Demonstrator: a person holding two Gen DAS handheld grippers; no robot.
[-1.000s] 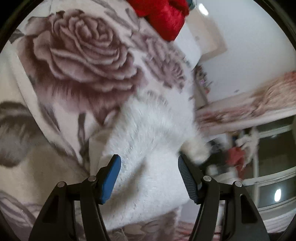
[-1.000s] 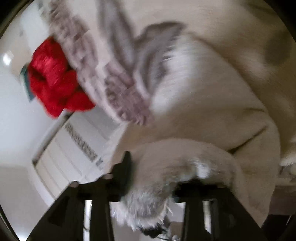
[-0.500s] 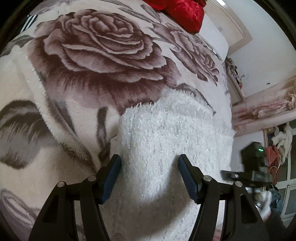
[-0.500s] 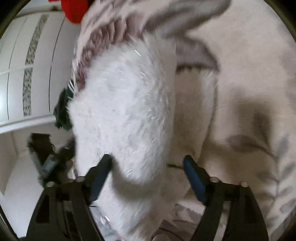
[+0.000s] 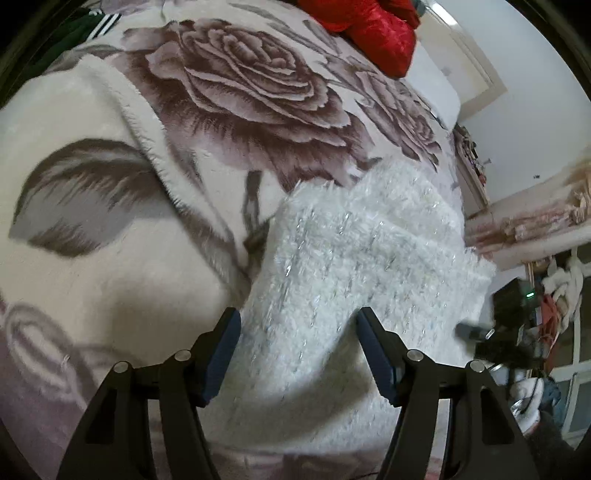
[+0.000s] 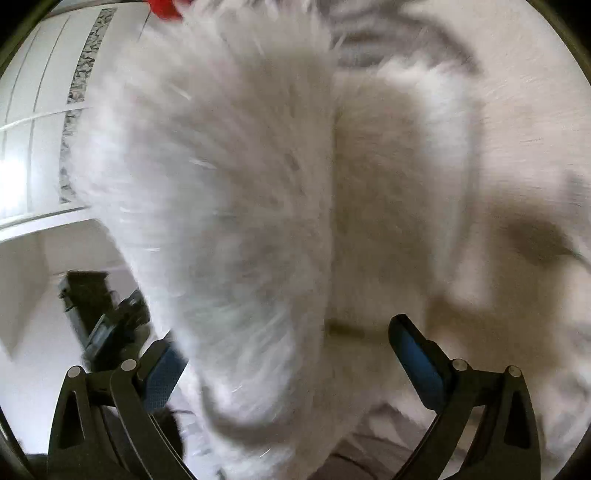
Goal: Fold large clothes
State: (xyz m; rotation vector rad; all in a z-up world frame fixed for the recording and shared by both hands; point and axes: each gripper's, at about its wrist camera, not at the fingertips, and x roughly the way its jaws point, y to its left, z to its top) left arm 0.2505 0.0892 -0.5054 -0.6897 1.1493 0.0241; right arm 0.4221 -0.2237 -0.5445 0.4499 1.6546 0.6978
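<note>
A fluffy white sweater with silver threads (image 5: 365,266) lies on the rose-print blanket (image 5: 236,85) of a bed. My left gripper (image 5: 297,345) is open, its blue pads on either side of the sweater's near part, not closed on it. In the right wrist view the same white sweater (image 6: 229,206) is blurred and fills the middle. My right gripper (image 6: 288,354) is wide open, with the sweater's edge between its jaws. The right gripper also shows in the left wrist view (image 5: 498,339) past the sweater's right edge.
A red cushion (image 5: 373,26) lies at the far end of the bed. A green striped garment (image 5: 74,29) sits at the far left. White wardrobe doors (image 6: 40,122) stand beyond the bed edge. Clutter and a shelf (image 5: 554,288) stand at right.
The right gripper went from shut on the sweater to wide open. The sweater dropped flat onto the blanket. Both grippers pulled back slightly; the left stayed open.
</note>
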